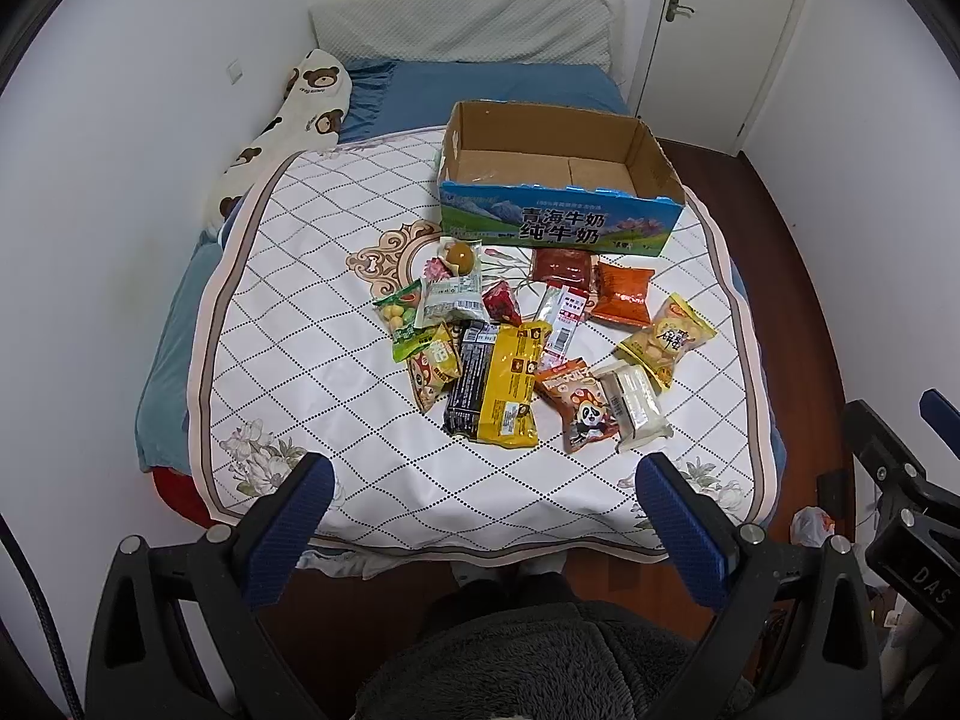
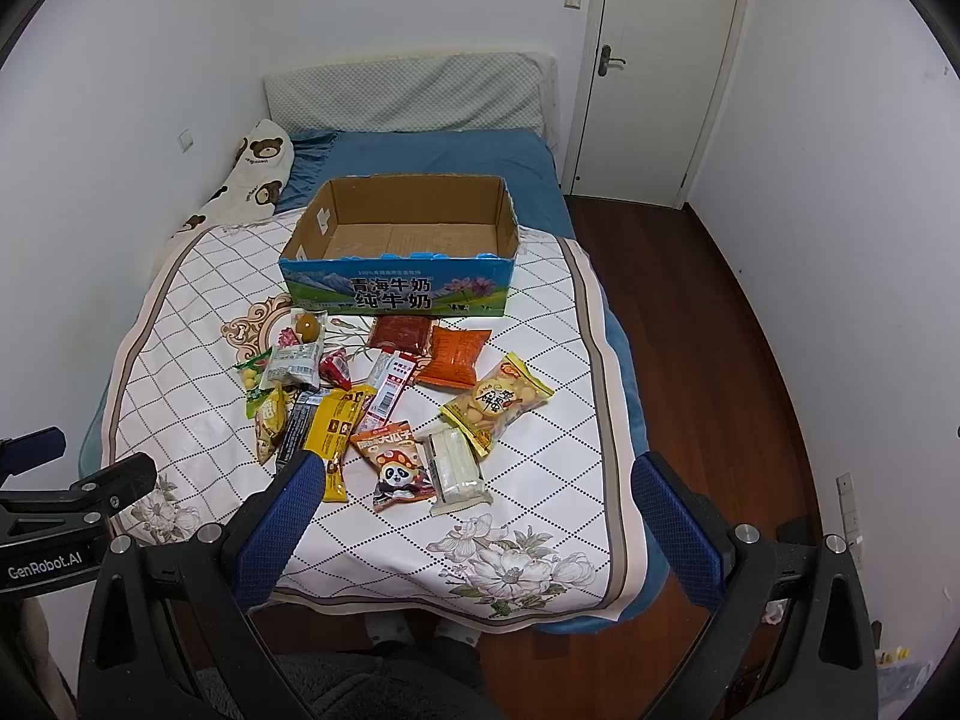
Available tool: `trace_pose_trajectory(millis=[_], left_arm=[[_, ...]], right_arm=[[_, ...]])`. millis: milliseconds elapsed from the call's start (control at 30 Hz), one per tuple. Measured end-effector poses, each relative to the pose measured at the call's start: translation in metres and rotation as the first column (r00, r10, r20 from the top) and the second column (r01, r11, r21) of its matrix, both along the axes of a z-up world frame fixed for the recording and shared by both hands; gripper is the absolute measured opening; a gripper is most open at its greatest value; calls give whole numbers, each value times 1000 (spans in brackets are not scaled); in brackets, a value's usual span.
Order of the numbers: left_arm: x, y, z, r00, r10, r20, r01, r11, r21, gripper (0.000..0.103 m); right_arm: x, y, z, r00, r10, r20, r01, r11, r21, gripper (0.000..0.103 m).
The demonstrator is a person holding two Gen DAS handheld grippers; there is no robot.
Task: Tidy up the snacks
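Observation:
Several snack packets lie in a loose pile on the quilted white bedspread (image 1: 288, 324). Among them are a yellow packet (image 1: 510, 384), an orange panda packet (image 1: 577, 402), a white wafer pack (image 1: 636, 405) and a biscuit bag (image 1: 669, 336). An empty open cardboard milk box (image 1: 558, 180) stands behind the pile; it also shows in the right wrist view (image 2: 402, 252). My left gripper (image 1: 483, 471) is open and empty, held above the bed's near edge. My right gripper (image 2: 477, 468) is open and empty, hovering near the panda packet (image 2: 396, 468) and the wafer pack (image 2: 459, 468).
A bear-print pillow (image 1: 288, 120) lies along the left wall and a padded headboard (image 1: 462, 24) is at the back. A white door (image 2: 654, 72) and a wooden floor (image 2: 708, 312) are on the right. The person's knees (image 1: 540, 648) are below the grippers.

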State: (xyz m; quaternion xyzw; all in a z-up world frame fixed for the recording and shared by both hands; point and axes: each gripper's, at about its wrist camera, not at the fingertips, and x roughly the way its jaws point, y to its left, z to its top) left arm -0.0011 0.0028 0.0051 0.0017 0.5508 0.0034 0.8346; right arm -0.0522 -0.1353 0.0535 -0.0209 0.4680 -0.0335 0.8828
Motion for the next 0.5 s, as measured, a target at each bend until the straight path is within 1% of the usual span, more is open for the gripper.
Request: trace_pose_trajectory(millis=[500], left_arm=[[-2, 0, 1, 1000, 0, 1, 0, 1000, -8, 103]], right_arm=[[-1, 2, 2, 1000, 4, 3, -4, 1000, 4, 103]])
